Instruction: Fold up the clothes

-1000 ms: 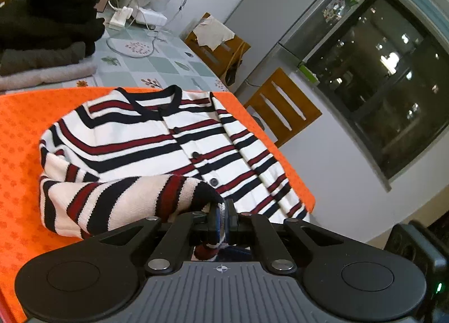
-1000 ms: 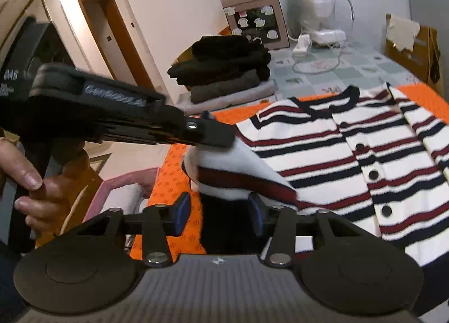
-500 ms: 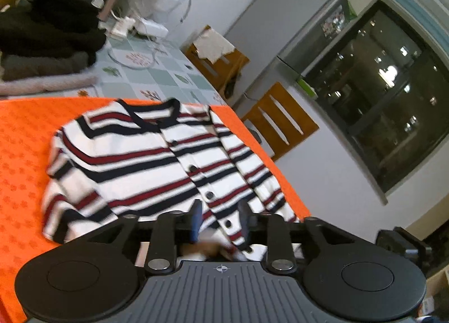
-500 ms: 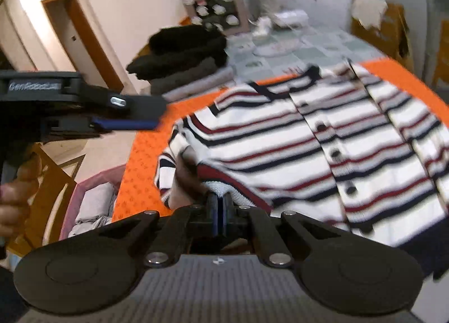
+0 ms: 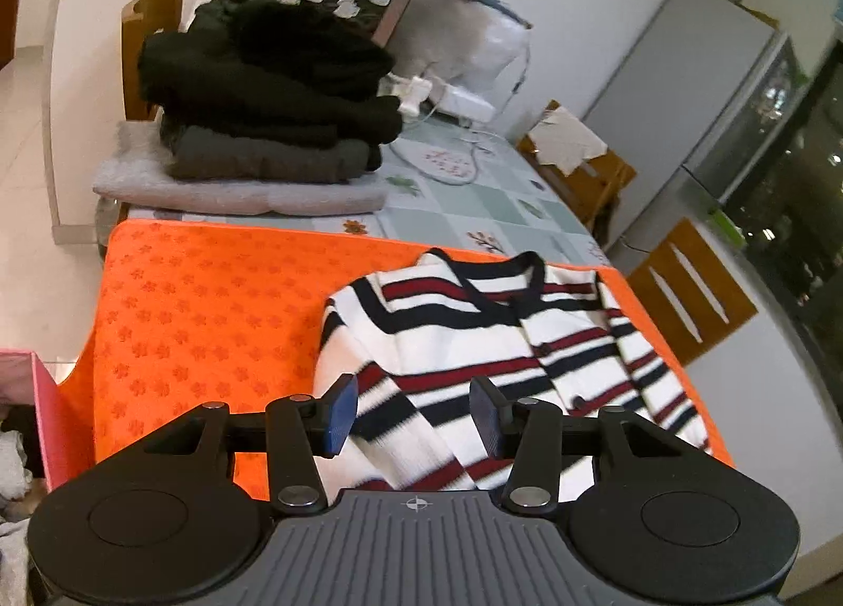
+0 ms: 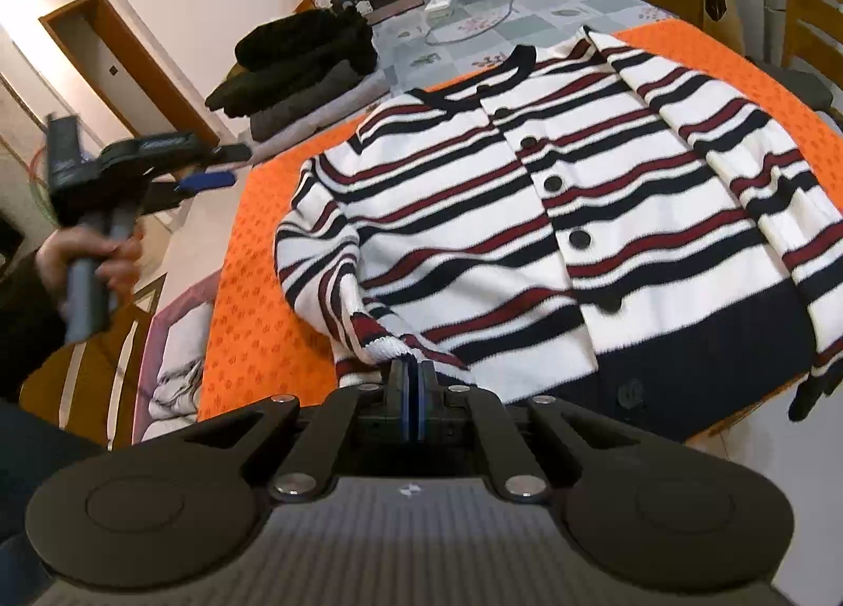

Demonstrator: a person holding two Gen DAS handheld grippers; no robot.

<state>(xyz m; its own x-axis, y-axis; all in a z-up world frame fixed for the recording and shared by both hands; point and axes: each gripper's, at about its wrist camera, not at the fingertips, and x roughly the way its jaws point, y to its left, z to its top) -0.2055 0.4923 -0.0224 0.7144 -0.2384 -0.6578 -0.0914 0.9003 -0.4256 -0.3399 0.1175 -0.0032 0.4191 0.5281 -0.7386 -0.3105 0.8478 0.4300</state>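
A white cardigan with red and navy stripes (image 6: pixel 527 216) lies front up on an orange cloth (image 6: pixel 253 321), its dark buttons in a row down the middle. My right gripper (image 6: pixel 413 379) is shut on the cuff of the sleeve (image 6: pixel 379 337) that is folded across the near left side. In the left wrist view the same cardigan (image 5: pixel 474 342) lies beyond my left gripper (image 5: pixel 413 416), which stands open and holds nothing. In the right wrist view the left gripper (image 6: pixel 203 168) hangs in the air left of the table, held by a hand (image 6: pixel 89 258).
A stack of folded dark and grey clothes (image 5: pixel 263 121) sits on the checked tablecloth (image 5: pixel 474 195) behind the orange cloth. A pink bin (image 5: pixel 42 395) with laundry stands left of the table. Wooden chairs (image 5: pixel 685 290) and a fridge (image 5: pixel 701 105) are at the right.
My left gripper has opened, let go of the sleeve cuff and drawn back to the left. My right gripper has shut on the cuff and holds it low over the cardigan's near left side.
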